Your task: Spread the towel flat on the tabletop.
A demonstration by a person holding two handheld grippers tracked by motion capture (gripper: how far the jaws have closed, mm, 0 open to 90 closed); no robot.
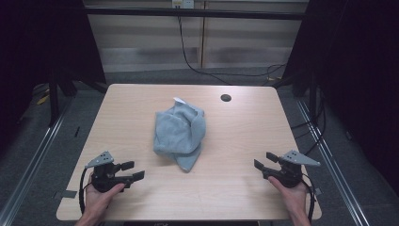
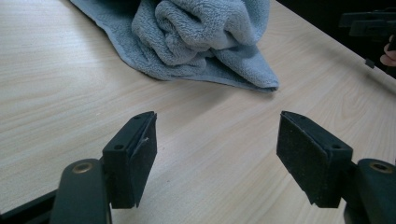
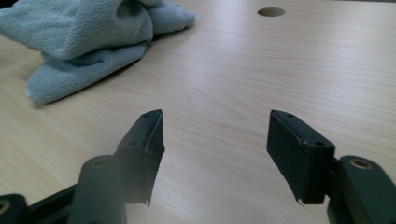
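Note:
A crumpled light blue-grey towel [image 1: 180,134] lies bunched in the middle of the wooden table [image 1: 244,127], with a small white tag at its far edge. My left gripper [image 1: 134,170] rests near the front left of the table, open, its jaws pointing toward the towel [image 2: 201,39] with nothing between them. My right gripper [image 1: 264,160] sits near the front right, also open and empty, aimed at the towel [image 3: 79,42]. In the left gripper view the gripper [image 2: 217,154] has bare table between its pads. The right gripper view shows its gripper [image 3: 215,149] over bare wood too.
A round cable hole [image 1: 226,98] is cut in the table near the far edge, also seen as hole [image 3: 271,11]. Black curtains flank both sides. Metal rails run along the floor left and right. Cables hang by the back wall.

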